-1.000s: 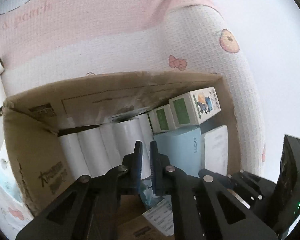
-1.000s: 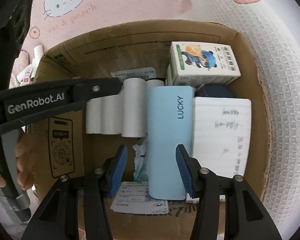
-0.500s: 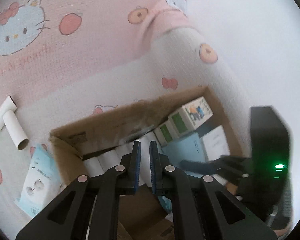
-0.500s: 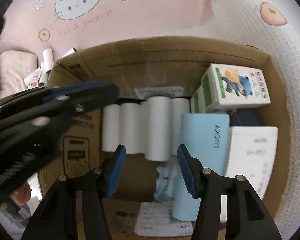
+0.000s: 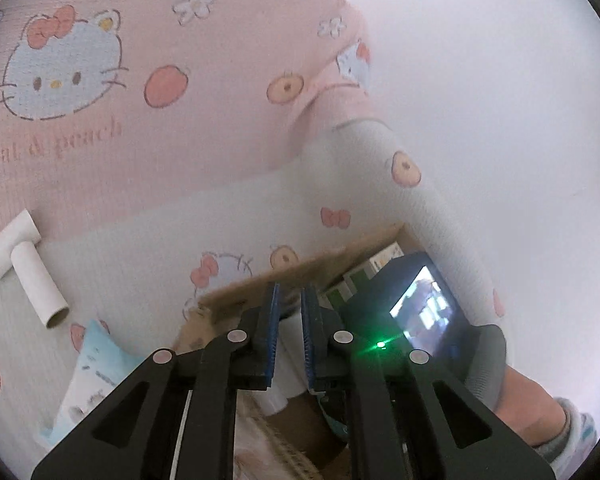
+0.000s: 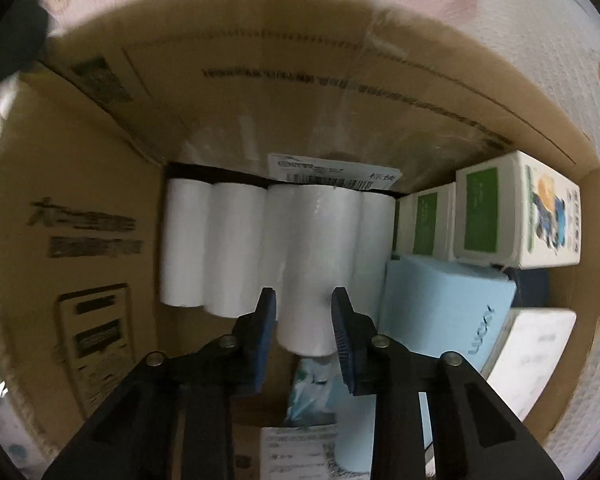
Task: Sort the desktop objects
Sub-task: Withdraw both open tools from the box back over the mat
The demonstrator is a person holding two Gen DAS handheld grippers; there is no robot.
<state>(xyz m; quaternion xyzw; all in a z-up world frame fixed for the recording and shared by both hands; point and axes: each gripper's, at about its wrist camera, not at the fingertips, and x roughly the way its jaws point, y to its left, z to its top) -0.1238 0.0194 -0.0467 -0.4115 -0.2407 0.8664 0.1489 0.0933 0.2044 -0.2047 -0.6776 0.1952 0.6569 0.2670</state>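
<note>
In the cardboard box we count five white paper rolls lying side by side against the far wall. Our right gripper is clamped on the top one, its blue pads pressing both sides near the lower end. To its right sit two green-and-white cartons, a light blue box and a white notebook, crowded close; crumpled plastic wrap lies below the held roll. Our left gripper hangs closed and empty over the box edge, behind the right tool's lit screen. Outside on the pink-and-white cat-print blanket lie two empty cardboard tubes, touching, and a blue tissue packet.
</note>
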